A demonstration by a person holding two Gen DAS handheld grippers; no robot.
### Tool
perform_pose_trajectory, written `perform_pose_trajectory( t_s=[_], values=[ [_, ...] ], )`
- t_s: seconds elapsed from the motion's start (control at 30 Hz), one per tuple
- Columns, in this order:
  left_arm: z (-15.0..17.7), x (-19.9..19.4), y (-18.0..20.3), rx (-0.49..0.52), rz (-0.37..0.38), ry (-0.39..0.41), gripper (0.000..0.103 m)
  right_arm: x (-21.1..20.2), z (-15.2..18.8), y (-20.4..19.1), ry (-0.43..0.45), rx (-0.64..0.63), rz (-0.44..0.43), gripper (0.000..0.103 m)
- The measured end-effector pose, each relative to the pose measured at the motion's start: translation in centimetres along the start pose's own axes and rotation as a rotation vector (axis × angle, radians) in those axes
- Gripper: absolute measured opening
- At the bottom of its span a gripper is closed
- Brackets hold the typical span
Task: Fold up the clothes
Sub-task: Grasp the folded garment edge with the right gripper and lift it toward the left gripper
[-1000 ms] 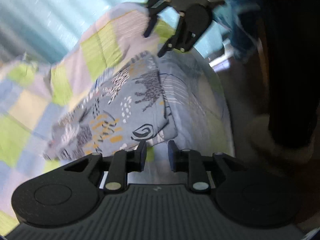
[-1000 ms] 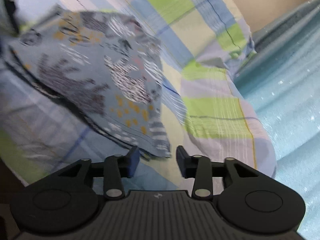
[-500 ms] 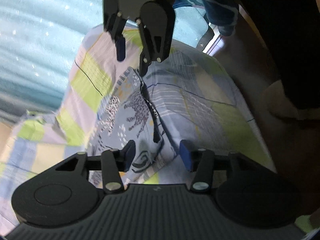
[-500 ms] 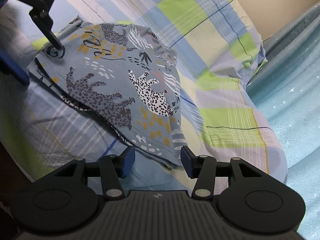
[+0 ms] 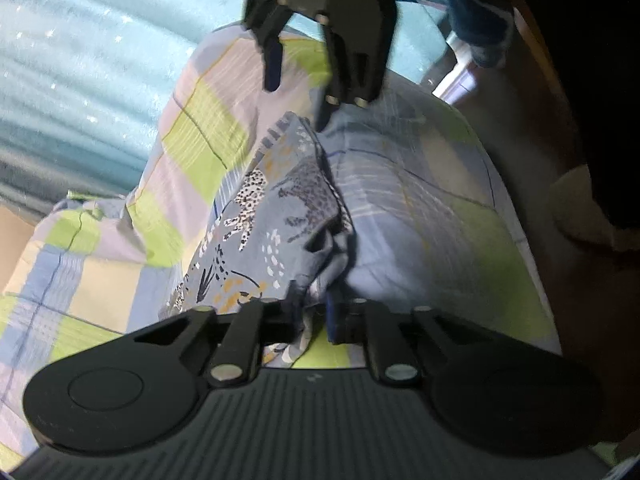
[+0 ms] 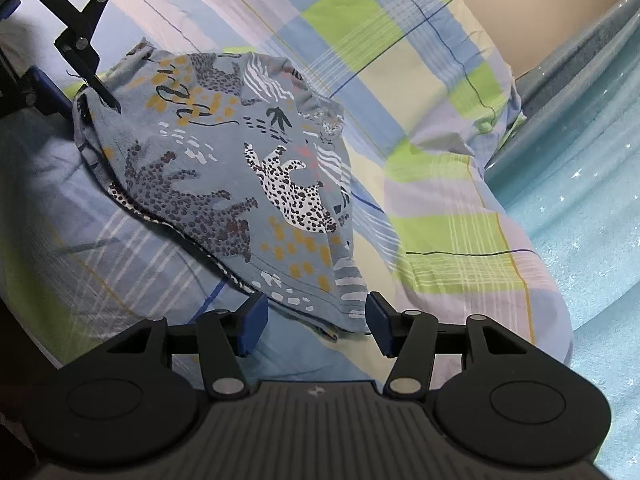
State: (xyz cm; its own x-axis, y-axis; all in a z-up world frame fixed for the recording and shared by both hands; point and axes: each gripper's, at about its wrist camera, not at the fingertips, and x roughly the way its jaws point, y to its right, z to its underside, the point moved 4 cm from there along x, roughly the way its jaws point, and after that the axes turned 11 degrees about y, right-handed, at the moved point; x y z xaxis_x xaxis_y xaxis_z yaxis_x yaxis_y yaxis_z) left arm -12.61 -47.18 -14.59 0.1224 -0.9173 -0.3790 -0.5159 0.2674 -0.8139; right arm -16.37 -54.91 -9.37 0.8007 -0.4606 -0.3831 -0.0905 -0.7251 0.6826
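A grey-blue garment with a leopard print (image 6: pixel 248 184) lies folded on a checked bedsheet (image 6: pixel 360 24); it also shows in the left wrist view (image 5: pixel 272 216). My left gripper (image 5: pixel 310 318) is shut on the garment's near corner, with cloth bunched between its fingers. It also shows at the top left of the right wrist view (image 6: pixel 70 80), at the garment's far corner. My right gripper (image 6: pixel 314 322) is open, its blue pads either side of the garment's near corner. It also shows in the left wrist view (image 5: pixel 298 96), open, just above the garment's far end.
A teal curtain (image 6: pixel 592 184) hangs along the far side of the bed (image 5: pixel 420 208). A person in dark clothes (image 5: pixel 592 80) stands at the right of the left wrist view. The bed's edge drops off near them.
My left gripper has closed on the garment's corner. My right gripper has opened wider and moved in around the opposite corner.
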Motion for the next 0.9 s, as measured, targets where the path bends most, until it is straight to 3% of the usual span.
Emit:
perform_pose_trajectory(
  t_s=[0.07,0.23,0.3,0.4,0.6,0.77,0.9],
  values=[
    [-0.3,-1.0,-1.6,-0.090,-0.027,0.019,0.005,0.0,0.2,0.1,-0.005,0.007,0.000,0.069],
    [0.2,-4.5,-6.2,-0.332,-0.059,0.077,0.004,-1.0,-0.6,-0.8,0.068,0.012,-0.088,0.069],
    [0.6,-5.4,-6.9,-0.366,-0.055,0.080,0.004,-1.1,-1.4,-2.0,0.108,-0.047,-0.121,0.071],
    [1.3,-6.4,-7.2,-0.379,-0.038,0.068,0.004,-0.7,-2.8,-3.4,0.156,-0.129,-0.141,0.072],
    [2.0,-6.7,-7.1,-0.394,-0.026,0.056,0.004,1.2,-4.2,-4.4,0.215,-0.173,-0.145,0.069],
    [2.2,-5.9,-5.8,-0.327,-0.009,0.041,0.004,2.6,-3.5,-3.7,0.178,-0.271,-0.039,0.051],
    [2.7,-5.4,-6.5,-0.363,-0.031,0.031,0.004,3.3,-1.7,-2.9,0.130,-0.320,-0.012,0.041]
  ],
)
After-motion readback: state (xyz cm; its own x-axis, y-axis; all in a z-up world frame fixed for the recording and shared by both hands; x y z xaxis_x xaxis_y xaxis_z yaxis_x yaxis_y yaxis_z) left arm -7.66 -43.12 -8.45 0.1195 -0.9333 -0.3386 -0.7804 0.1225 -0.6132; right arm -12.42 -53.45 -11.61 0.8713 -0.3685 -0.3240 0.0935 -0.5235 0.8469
